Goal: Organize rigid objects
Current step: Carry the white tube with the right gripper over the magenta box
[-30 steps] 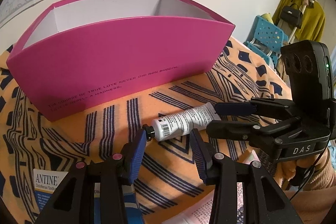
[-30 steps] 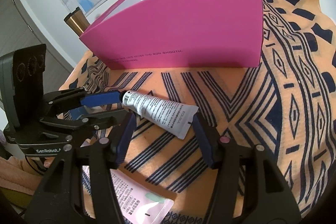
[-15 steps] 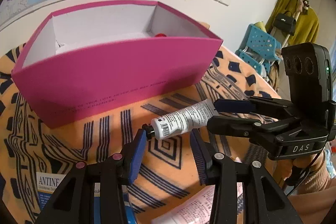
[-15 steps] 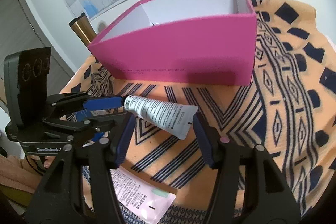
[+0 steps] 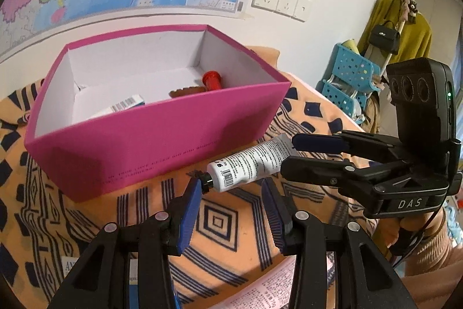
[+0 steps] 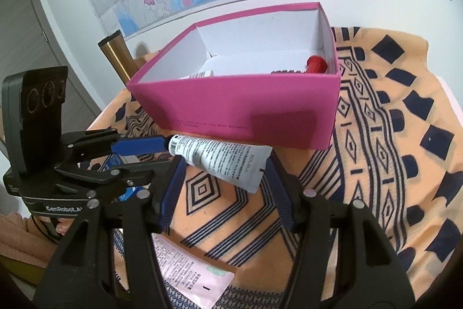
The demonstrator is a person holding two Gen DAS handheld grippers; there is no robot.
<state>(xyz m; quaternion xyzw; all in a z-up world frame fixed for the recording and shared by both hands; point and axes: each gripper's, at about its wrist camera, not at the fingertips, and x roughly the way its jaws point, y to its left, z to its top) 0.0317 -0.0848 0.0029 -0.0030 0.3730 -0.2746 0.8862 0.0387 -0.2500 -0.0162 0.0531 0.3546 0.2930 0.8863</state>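
Left wrist view shows the left gripper [image 5: 231,201] with its 2 blue pads apart and nothing pressed between them, though the black cap of the white tube [image 5: 251,164] sits just by the left pad; whether cap and pad touch cannot be told; the tube hangs above the patterned cloth [image 5: 220,222], in front of the pink box's [image 5: 150,141] long front wall; the right gripper [image 5: 292,152] is clamped on the tube's flat crimped end, 1 finger above it and 1 below. Right wrist view shows the same tube [image 6: 220,158] crosswise between the right gripper's [image 6: 222,181] pads, its crimped end against the right pad, with the left gripper [image 6: 162,152] meeting its cap end; the box [image 6: 237,103] stands open toward the cloth's [image 6: 376,164] far edge; inside lie a red cylinder [image 6: 317,64] by the right end wall and a barcoded carton [image 5: 124,104] nearer the left end; a pink leaflet [image 6: 191,283] lies at the cloth's near edge.
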